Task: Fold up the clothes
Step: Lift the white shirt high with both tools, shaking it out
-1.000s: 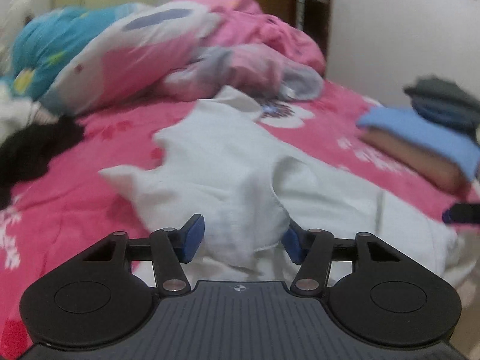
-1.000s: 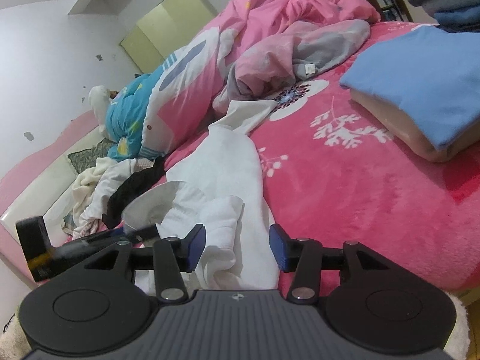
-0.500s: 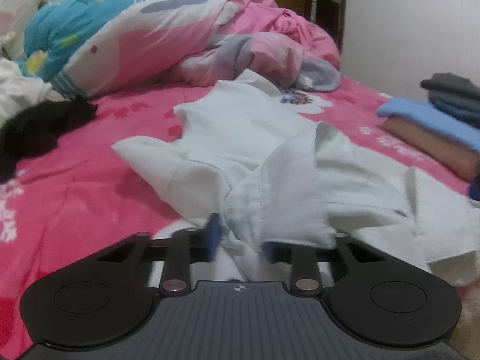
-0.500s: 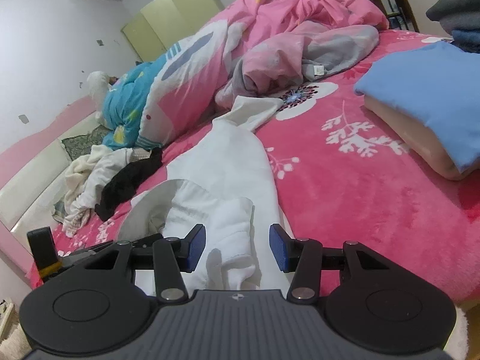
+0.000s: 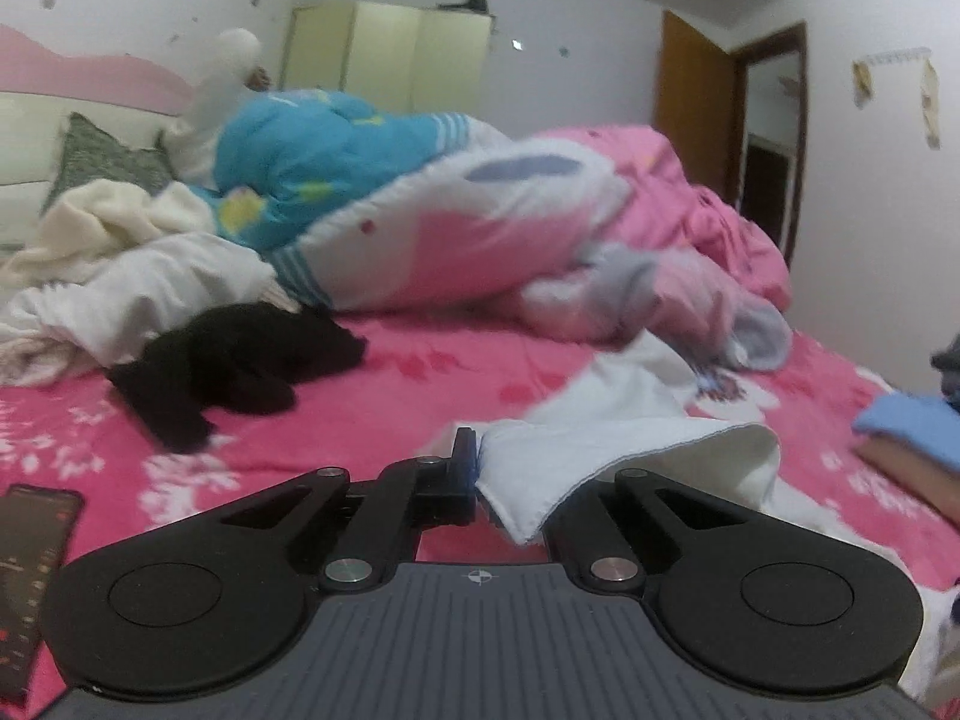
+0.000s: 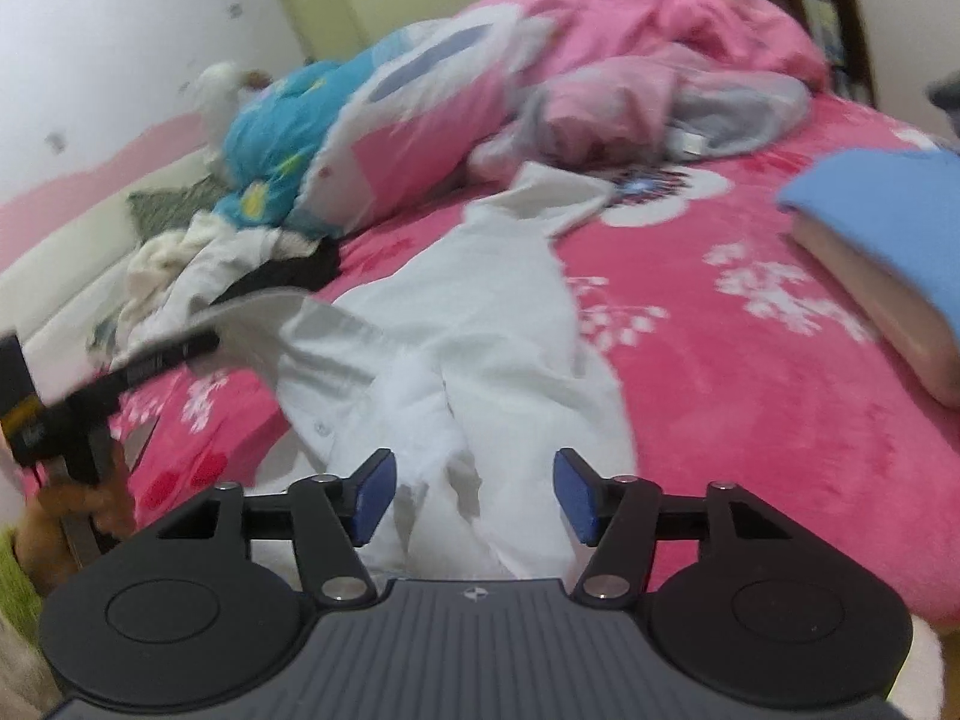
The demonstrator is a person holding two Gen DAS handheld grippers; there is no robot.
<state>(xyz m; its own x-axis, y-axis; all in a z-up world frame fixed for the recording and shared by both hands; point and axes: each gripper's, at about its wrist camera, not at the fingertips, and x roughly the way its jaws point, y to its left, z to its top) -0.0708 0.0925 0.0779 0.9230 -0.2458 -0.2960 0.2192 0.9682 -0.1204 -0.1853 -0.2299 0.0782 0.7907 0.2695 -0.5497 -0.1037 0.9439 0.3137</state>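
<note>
A white shirt [image 6: 480, 312] lies stretched out on the pink bedspread [image 6: 750, 390], one sleeve reaching toward the duvet. My left gripper [image 5: 480, 480] is shut on a hemmed edge of the shirt [image 5: 630, 450], and the cloth drapes over its right finger and hides it. In the right wrist view that left gripper [image 6: 150, 354] holds the edge raised at the left, with a hand [image 6: 72, 510] below it. My right gripper [image 6: 471, 495] is open just above the bunched near end of the shirt, with nothing between its blue pads [image 6: 372, 495].
A black garment [image 5: 240, 360] and a heap of white clothes [image 5: 120, 258] lie at the left. A pink and blue duvet [image 5: 480, 228] fills the back. A folded blue and tan stack [image 6: 888, 240] sits at the right. A phone [image 5: 30, 570] rests at the near left.
My left gripper closed on the shirt's edge and has lifted it up and to the left. My right gripper stayed open over the shirt's near end.
</note>
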